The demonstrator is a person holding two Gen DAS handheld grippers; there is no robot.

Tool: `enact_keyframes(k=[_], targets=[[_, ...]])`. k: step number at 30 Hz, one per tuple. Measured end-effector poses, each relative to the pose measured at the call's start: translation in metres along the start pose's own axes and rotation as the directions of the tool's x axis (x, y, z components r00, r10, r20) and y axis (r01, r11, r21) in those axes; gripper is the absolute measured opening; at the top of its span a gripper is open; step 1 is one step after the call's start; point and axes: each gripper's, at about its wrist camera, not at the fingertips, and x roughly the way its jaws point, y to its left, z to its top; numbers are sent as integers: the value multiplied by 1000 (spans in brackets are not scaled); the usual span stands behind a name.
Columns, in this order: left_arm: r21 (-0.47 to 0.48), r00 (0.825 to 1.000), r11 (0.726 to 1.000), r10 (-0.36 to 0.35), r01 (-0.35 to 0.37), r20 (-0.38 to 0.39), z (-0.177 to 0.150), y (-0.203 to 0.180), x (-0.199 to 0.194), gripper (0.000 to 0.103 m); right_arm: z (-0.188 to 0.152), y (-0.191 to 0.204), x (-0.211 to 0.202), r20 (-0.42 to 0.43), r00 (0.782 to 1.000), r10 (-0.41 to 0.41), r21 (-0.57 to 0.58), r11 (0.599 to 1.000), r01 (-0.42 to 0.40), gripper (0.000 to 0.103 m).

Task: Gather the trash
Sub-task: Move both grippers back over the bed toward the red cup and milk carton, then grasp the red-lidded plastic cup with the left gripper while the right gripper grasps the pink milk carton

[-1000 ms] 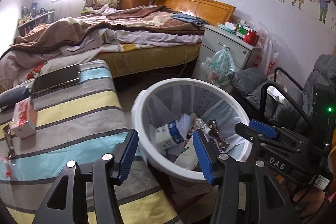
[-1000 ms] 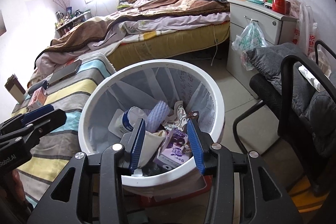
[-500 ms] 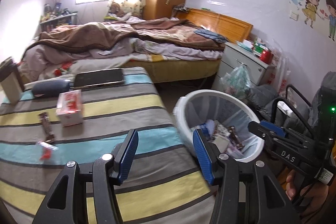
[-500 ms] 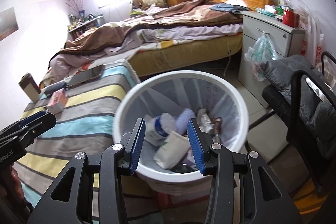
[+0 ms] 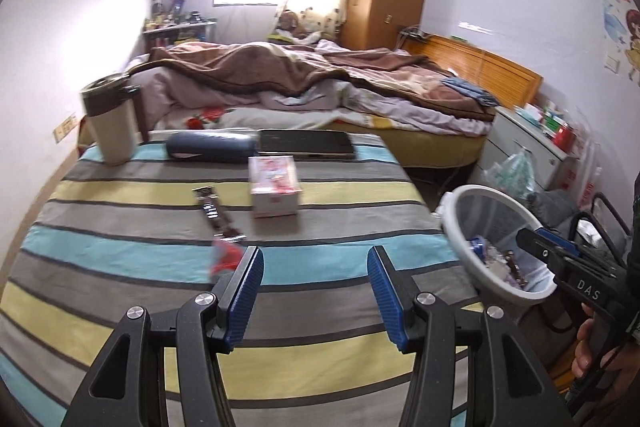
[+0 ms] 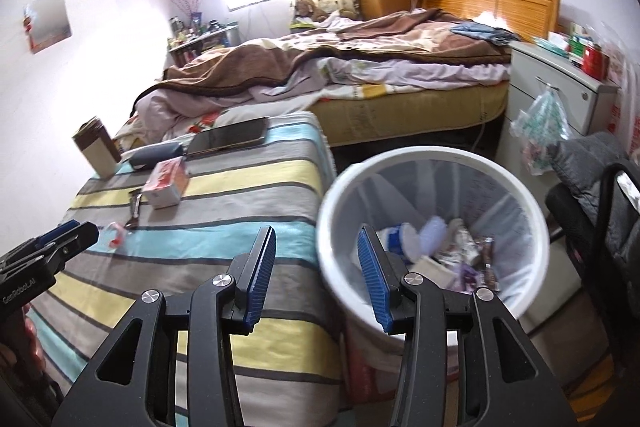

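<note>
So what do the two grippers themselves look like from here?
Both match: the left gripper and right gripper have black angular frames with silver pivot bolts and ribbed blue pads on the jaws. White lettering marks each body, "DAS" on the right, "GenRobot.AI" on the left. A dark sleeve shows behind the right one.

1 bin (image 6: pixel 432 163), 1 box (image 5: pixel 275 187), 1 phone (image 5: pixel 306 143), 1 mug (image 5: pixel 110 125), approx 2 wrappers (image 5: pixel 216 215).

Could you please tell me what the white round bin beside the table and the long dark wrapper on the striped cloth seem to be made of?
White round bin: probably moulded plastic, with a smooth, thick rim and a thin translucent liner inside. Long dark wrapper: apparently metallised film; its crimped ends glint silver, though blur leaves this uncertain.
</note>
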Motion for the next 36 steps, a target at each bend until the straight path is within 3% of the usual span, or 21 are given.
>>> enact_keyframes(k=[2,8,13,22,36], targets=[[-13,1000,1000,19,-19,-3,-2,13,-2,54,1,10,2,7,1000,10,-14,1000,-10,53],[-59,997,996,69,-71,-29,-10,51,0,54,2,35,15,-5,999,50,-46,998,-50,53],[-97,996,993,69,-74,-50,-14,72,6,56,2,56,27,-28,997,71,-75,995,-73,54],[-112,994,993,9,-20,-105,-9,77,41,57,7,73,47,-56,995,78,-96,992,-83,54],[-122,980,993,-24,-1,-198,-2,80,92,56,19,84,67,-72,994,77,-84,993,-83,54]])
